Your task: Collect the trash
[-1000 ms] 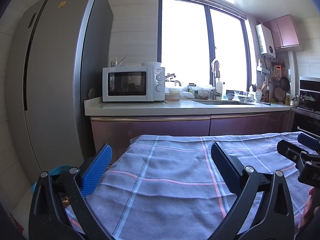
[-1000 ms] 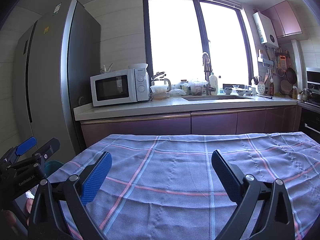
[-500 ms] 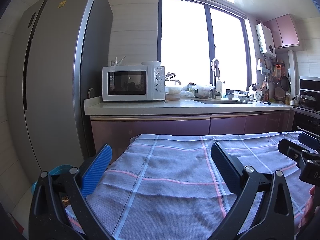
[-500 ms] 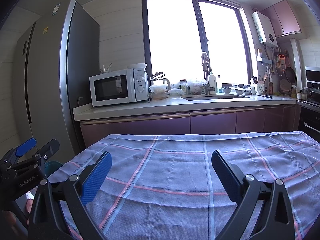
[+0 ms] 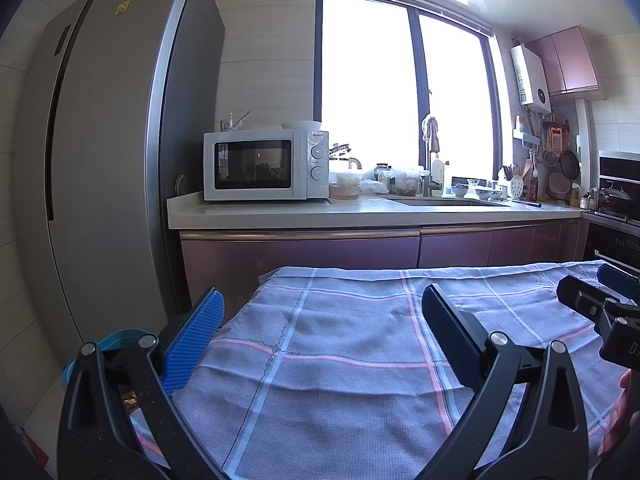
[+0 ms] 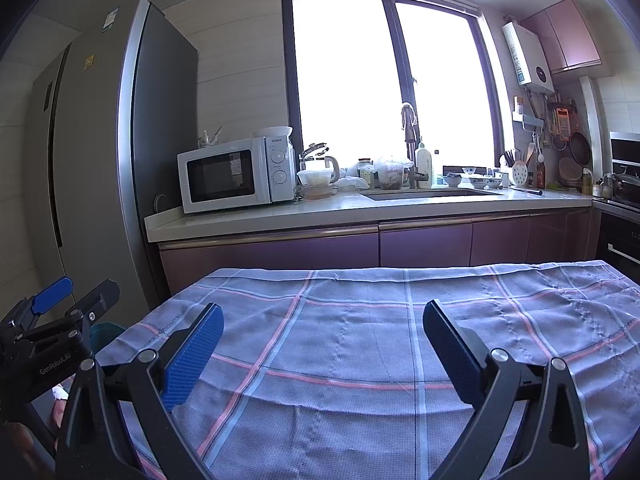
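Table (image 6: 248, 280); checked cloth (image 6: 360, 340) over it

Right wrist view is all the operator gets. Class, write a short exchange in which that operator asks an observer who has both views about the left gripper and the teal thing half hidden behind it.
Operator: Is anything between the left gripper's pads?
Observer: No. The left wrist view shows the left gripper open, pointing along the checked cloth, with nothing between its pads.
Operator: And the teal thing behind it?
Observer: It is a blue tub with an open rim, sitting low beside the cloth's left edge, near the fridge.
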A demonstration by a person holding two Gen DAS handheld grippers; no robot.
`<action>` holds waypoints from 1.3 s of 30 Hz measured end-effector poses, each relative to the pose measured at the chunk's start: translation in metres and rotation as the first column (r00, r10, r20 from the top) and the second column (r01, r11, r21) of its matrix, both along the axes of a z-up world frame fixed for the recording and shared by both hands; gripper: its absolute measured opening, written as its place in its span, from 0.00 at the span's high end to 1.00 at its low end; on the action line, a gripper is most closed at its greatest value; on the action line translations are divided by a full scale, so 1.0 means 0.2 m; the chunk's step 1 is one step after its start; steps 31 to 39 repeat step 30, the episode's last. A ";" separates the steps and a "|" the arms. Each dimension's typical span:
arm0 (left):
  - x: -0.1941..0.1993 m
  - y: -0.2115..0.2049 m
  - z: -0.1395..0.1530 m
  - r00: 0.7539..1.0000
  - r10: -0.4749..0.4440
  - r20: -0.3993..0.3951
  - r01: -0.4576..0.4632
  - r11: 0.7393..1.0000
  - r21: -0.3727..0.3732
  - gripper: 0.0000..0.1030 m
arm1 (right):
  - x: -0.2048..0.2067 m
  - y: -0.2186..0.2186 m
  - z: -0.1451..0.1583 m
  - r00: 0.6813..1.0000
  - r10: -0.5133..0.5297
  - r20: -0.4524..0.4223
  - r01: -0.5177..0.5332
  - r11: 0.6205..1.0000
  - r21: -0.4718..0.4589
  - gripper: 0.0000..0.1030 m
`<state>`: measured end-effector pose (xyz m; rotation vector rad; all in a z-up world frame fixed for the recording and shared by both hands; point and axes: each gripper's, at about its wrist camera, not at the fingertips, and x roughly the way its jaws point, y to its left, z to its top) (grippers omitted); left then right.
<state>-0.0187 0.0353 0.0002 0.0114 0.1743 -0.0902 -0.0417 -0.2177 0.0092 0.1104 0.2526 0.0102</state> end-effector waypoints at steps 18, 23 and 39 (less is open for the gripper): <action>0.01 -0.01 -0.01 1.000 -0.026 -0.012 0.026 1.000 -0.002 0.05 | 0.01 0.00 -0.01 1.000 -0.008 -0.006 0.008 1.000 0.008 0.06; 0.03 -0.03 -0.02 0.998 -0.049 -0.039 0.049 0.999 0.003 0.05 | 0.01 -0.02 -0.01 1.000 -0.011 -0.010 0.011 1.000 0.013 0.06; 0.21 -0.05 -0.06 0.967 -0.118 -0.227 0.114 0.993 -0.034 0.05 | 0.03 -0.10 -0.02 0.998 -0.035 -0.049 0.035 0.999 0.010 0.06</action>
